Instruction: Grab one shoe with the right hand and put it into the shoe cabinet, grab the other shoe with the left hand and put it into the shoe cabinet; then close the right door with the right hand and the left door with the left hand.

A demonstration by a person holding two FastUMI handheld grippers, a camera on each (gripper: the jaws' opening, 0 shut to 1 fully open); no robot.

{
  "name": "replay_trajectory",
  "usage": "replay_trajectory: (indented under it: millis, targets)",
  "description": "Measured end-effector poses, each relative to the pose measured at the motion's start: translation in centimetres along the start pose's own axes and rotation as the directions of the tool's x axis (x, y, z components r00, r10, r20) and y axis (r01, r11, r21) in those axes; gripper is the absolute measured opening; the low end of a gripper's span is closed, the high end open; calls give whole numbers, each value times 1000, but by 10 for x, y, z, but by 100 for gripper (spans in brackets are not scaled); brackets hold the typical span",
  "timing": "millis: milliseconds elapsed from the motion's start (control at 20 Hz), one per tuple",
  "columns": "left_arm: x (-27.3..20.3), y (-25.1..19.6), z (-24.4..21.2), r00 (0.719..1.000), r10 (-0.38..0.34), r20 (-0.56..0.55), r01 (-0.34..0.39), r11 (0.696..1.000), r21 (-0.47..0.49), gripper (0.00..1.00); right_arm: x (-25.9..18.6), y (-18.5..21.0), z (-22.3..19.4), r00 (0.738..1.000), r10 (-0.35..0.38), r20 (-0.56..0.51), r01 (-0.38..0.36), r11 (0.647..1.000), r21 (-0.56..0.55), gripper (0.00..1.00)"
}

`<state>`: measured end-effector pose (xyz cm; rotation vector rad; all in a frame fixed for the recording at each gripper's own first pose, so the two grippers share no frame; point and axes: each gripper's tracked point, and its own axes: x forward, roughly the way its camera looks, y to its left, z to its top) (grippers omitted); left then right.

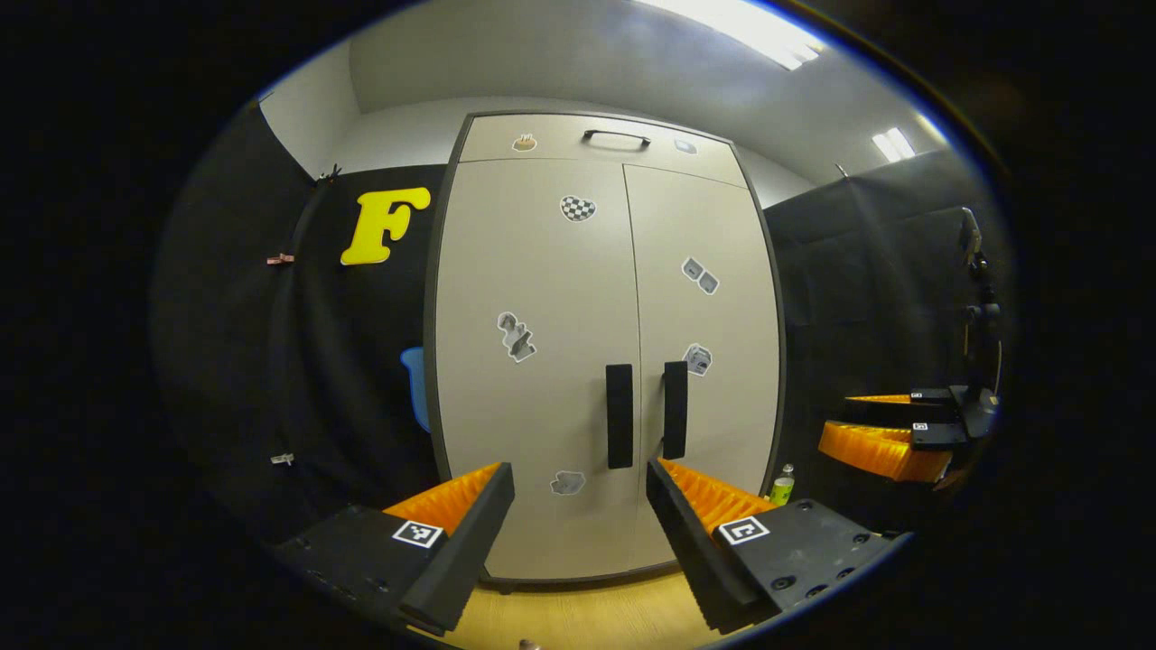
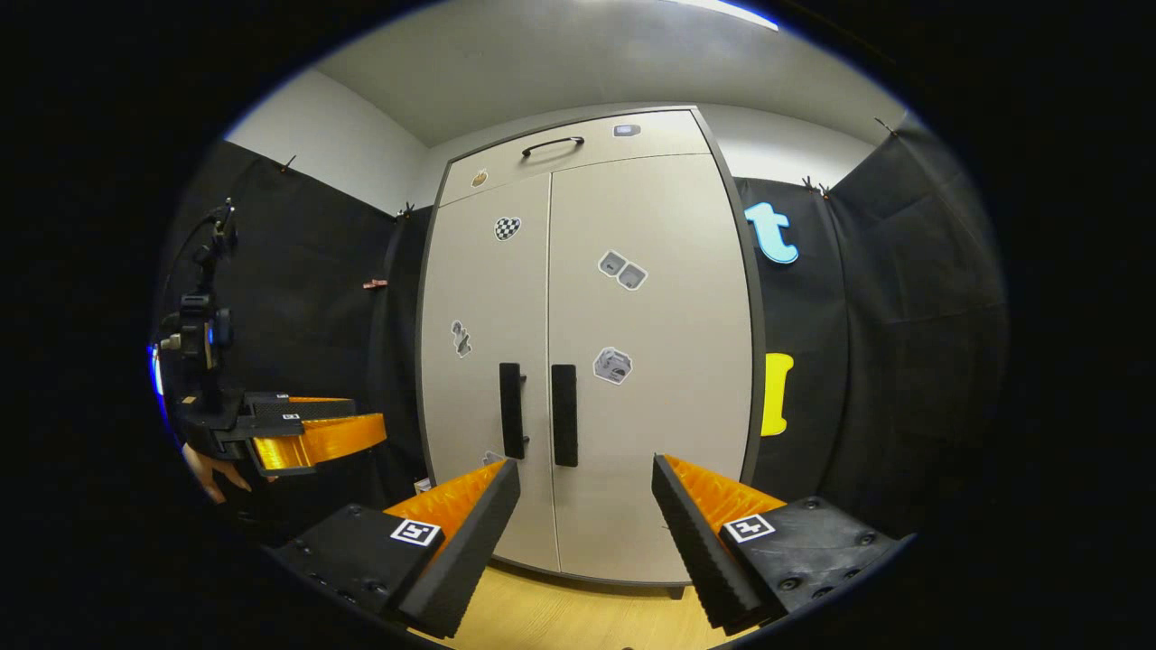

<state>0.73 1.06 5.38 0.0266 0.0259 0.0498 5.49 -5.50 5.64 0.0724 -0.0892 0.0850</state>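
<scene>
Both doors of the shoe cabinet [image 1: 605, 361] are shut. Left gripper [image 1: 578, 506] and right gripper [image 2: 585, 506] both gape wide, empty, touching nothing.

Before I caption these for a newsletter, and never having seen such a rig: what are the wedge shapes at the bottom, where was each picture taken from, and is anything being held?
Nothing here is a robot arm. A person holds a two-finger gripper in each hand, and a fisheye camera rides on each one, looking forward along its fingers. The wedges at the bottom of the left gripper view are the left gripper; those in the right gripper view are the right gripper. Both stand open and hold nothing.

Ahead stands the tall beige shoe cabinet on a light wooden floor, its left door and right door both shut, each with a black vertical handle. A small green-capped bottle stands on the floor by the cabinet's right side. No shoe can be seen from here.

Each view also catches the other gripper off to one side.
</scene>
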Motion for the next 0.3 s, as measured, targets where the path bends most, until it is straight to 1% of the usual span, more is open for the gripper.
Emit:
replay_trajectory:
  millis: [150, 300]
  targets:
    - [-5, 1, 1, 1000, -12, 9, 12, 1000, -7, 94, -3, 7, 1, 1000, -5, 6, 5, 1000, -3, 98]
    - [-7, 1, -4, 1000, -18, -6, 18, 1000, -24, 94, -5, 12, 2, 1000, -8, 6, 8, 1000, -12, 98]
